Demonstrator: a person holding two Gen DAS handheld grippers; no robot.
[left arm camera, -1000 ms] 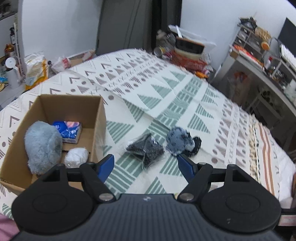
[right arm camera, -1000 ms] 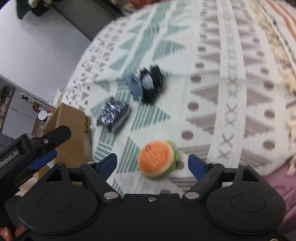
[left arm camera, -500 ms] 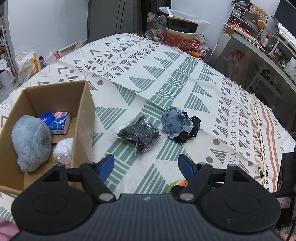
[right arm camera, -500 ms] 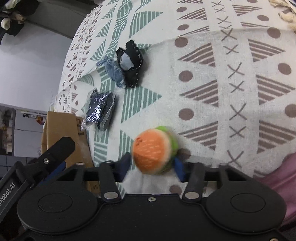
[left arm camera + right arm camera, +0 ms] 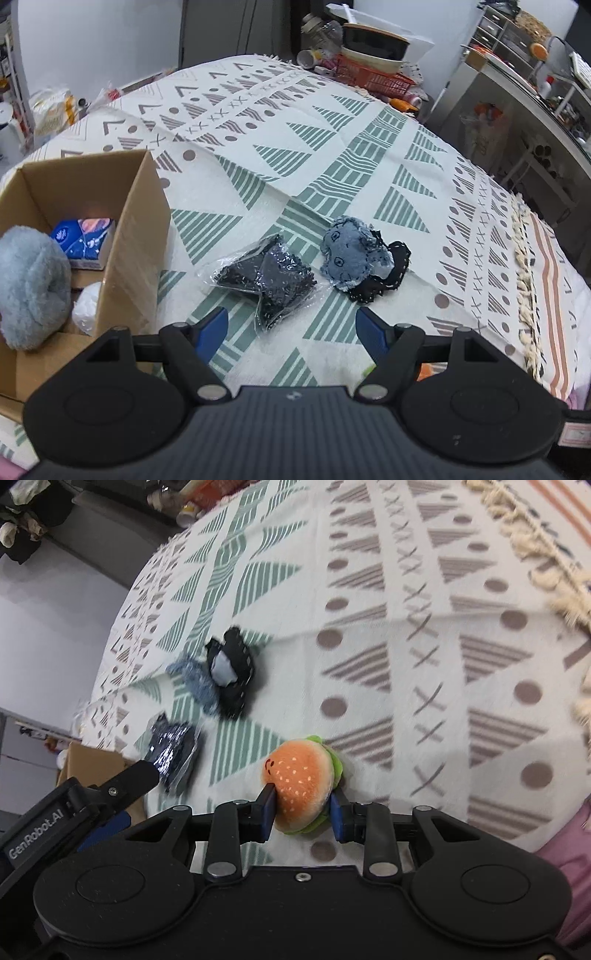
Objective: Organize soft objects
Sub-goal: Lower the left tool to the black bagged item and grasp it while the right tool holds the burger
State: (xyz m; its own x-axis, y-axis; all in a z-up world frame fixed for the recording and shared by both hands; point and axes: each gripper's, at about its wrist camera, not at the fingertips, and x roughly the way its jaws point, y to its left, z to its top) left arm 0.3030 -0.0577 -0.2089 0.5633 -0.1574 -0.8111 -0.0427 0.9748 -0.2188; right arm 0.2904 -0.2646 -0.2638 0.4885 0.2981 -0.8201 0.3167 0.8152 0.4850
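A plush burger [image 5: 299,779] sits between the blue pads of my right gripper [image 5: 301,798], low over the patterned bedspread [image 5: 406,635]. The jaws are closing and both pads press its sides. My left gripper [image 5: 291,317] is open and empty, hovering just in front of a dark item in a clear bag [image 5: 266,275]. To the right of that bag lies a denim and black plush [image 5: 347,254]. In the right wrist view the same plush [image 5: 229,675] and bag [image 5: 171,749] lie beyond the burger, to the left.
An open cardboard box [image 5: 144,221] stands at the left on the bed. It holds a grey fluffy plush [image 5: 31,284], a blue tissue pack [image 5: 85,242] and a white wrapped item [image 5: 86,308]. Cluttered shelves and a red basket [image 5: 373,74] stand past the bed.
The right gripper's jaws came together on the plush burger, which lay free between them before. The left gripper moved forward and down toward the bagged item, still open.
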